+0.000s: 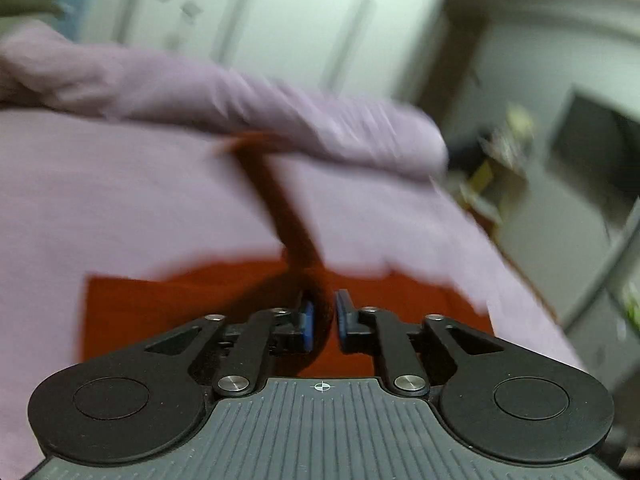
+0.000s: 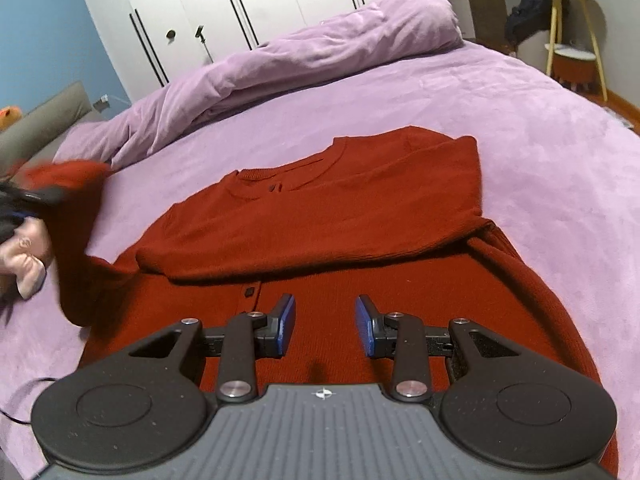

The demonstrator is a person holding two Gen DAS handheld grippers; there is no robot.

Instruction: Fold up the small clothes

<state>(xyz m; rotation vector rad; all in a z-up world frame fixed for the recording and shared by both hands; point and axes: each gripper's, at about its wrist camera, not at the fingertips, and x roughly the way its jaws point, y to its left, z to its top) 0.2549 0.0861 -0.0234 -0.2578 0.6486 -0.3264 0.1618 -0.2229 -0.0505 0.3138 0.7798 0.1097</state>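
jaws first: seen from the left wrist, the left gripper has its blue pads nearly together with a dark red band of knit pinched between them, so it is clamped on the left sleeve of the red cardigan, and that sleeve runs taut and narrow away from the pads toward the rolled lilac duvet. the view is smeared with motion blur, which suggests the hand is swinging, and the pinch near the sleeve end is probably there so the whole sleeve can be carried across the body in one sweep. the cardigan's body lies below on the purple bed sheet. from the right wrist, the right gripper hangs with its pads well apart and nothing between them, low over the cardigan's lower front beside the button placket. the cardigan lies flat, front up, on the bed, and one sleeve is already folded across the chest, likely why this hand is free. at the left edge the held sleeve is lifted, blurred, beside the person's hand. the idle gripper looks placed to pin or smooth the body if the cloth drags.
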